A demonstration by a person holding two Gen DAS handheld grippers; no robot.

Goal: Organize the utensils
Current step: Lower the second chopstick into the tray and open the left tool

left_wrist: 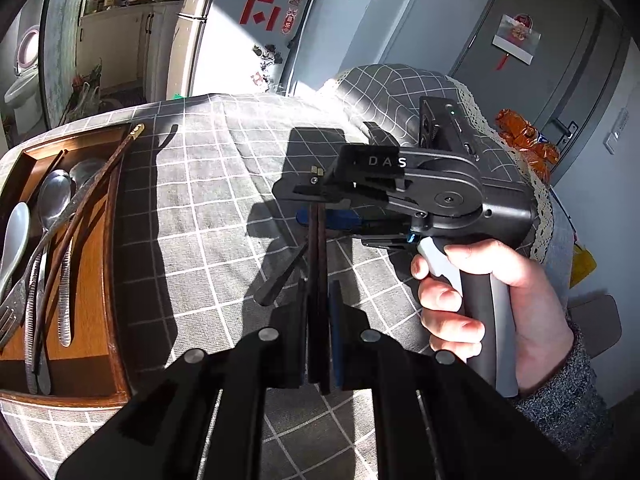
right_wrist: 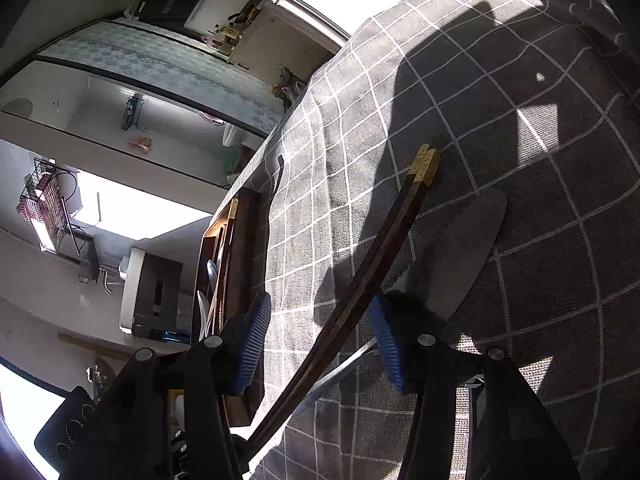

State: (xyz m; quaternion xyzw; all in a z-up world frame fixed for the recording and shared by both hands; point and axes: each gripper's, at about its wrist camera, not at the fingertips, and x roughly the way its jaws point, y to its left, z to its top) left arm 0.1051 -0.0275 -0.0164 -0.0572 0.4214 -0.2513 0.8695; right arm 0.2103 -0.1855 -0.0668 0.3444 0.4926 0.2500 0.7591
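A pair of dark wooden chopsticks [left_wrist: 318,256] with gold-capped ends [right_wrist: 426,164] stands off the checked tablecloth. My left gripper [left_wrist: 318,292] is shut on its lower part. My right gripper [left_wrist: 320,208] reaches in from the right, held by a hand [left_wrist: 460,304]. In the right wrist view the chopsticks [right_wrist: 380,256] pass between the right gripper's [right_wrist: 320,300] blue pads [right_wrist: 256,340], which stand apart from them, so it is open. A wooden tray [left_wrist: 90,288] at the left holds spoons [left_wrist: 54,196], a fork, tongs [left_wrist: 66,304] and another chopstick pair [left_wrist: 100,188].
A grey flat-bladed table knife [right_wrist: 468,248] lies on the cloth under the chopsticks. The tray [right_wrist: 240,240] sits near the table's left edge. An orange snack packet [left_wrist: 524,136] lies at the far right. A fridge and a door stand beyond the table.
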